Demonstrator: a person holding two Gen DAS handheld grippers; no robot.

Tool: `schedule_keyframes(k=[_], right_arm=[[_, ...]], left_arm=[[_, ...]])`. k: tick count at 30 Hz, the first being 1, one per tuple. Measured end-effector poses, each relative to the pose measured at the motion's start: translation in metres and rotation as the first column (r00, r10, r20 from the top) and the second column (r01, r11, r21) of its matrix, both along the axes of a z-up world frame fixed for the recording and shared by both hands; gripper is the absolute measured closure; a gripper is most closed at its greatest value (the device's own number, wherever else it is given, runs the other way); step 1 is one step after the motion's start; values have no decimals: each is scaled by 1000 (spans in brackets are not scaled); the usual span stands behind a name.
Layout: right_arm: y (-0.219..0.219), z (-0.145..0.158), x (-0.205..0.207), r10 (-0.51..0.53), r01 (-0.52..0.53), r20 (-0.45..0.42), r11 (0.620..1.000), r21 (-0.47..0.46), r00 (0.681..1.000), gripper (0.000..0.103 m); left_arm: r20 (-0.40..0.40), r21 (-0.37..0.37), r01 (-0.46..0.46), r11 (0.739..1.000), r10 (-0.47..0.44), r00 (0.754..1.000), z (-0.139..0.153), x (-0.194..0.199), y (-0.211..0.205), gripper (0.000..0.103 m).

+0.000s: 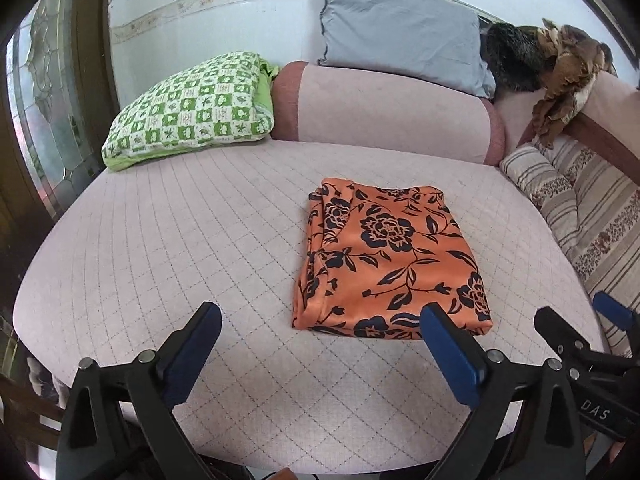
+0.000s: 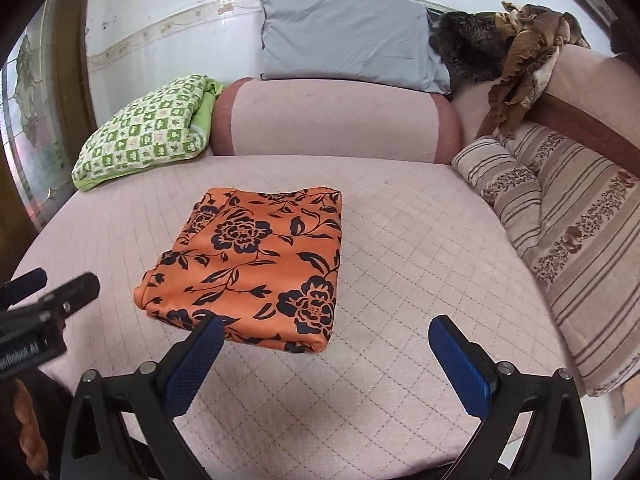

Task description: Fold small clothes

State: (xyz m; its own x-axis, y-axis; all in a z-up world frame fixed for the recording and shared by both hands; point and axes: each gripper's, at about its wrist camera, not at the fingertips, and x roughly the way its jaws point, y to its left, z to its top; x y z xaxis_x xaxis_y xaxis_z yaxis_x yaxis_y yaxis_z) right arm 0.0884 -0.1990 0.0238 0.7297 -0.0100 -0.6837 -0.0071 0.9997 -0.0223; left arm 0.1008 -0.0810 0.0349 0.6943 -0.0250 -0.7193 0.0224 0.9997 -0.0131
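One orange cloth [image 1: 390,258] printed with dark flowers lies folded into a neat rectangle on the pink quilted seat [image 1: 160,240], roughly in the middle of it and apart from every cushion. Two grippers are in view, and both are released, with nothing between their blue-padded fingers. The left gripper [image 1: 320,324] hangs above the near edge of the seat, its right finger overlapping the cloth's near edge in the left wrist view, though whether it touches cannot be told. The right gripper [image 2: 326,338] hangs beside it, its left finger likewise overlapping the near edge of the folded cloth [image 2: 250,262] in the right wrist view, and its other finger sits over bare quilting. Each gripper also shows at the side of the other's view: the right one [image 1: 580,326] at the right edge, the left one [image 2: 52,284] at the left edge. Four cushions are plain to count: one green-and-white patterned pillow [image 1: 188,110] at the back left, one pink bolster [image 1: 392,110] along the back, one grey pillow [image 1: 404,32] leaning on the wall above it, and one small striped roll cushion [image 1: 538,186] at the right. One striped floral cover [image 2: 588,236] drapes the right side, and one brown ruffled cloth [image 2: 520,68] hangs on the armrest beside a dark furry heap [image 2: 468,48].
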Motion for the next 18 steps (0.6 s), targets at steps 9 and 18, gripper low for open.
schedule_keyframes(k=[9, 18], right_arm=[[10, 5, 4, 23, -23, 0, 1000, -12, 1000, 0], [18, 5, 9, 31, -31, -5, 999, -34, 1000, 0]], left_arm=[[45, 34, 17, 999, -18, 999, 4, -2, -10, 4], [26, 20, -1, 1000, 0, 1000, 0, 3, -3, 4]])
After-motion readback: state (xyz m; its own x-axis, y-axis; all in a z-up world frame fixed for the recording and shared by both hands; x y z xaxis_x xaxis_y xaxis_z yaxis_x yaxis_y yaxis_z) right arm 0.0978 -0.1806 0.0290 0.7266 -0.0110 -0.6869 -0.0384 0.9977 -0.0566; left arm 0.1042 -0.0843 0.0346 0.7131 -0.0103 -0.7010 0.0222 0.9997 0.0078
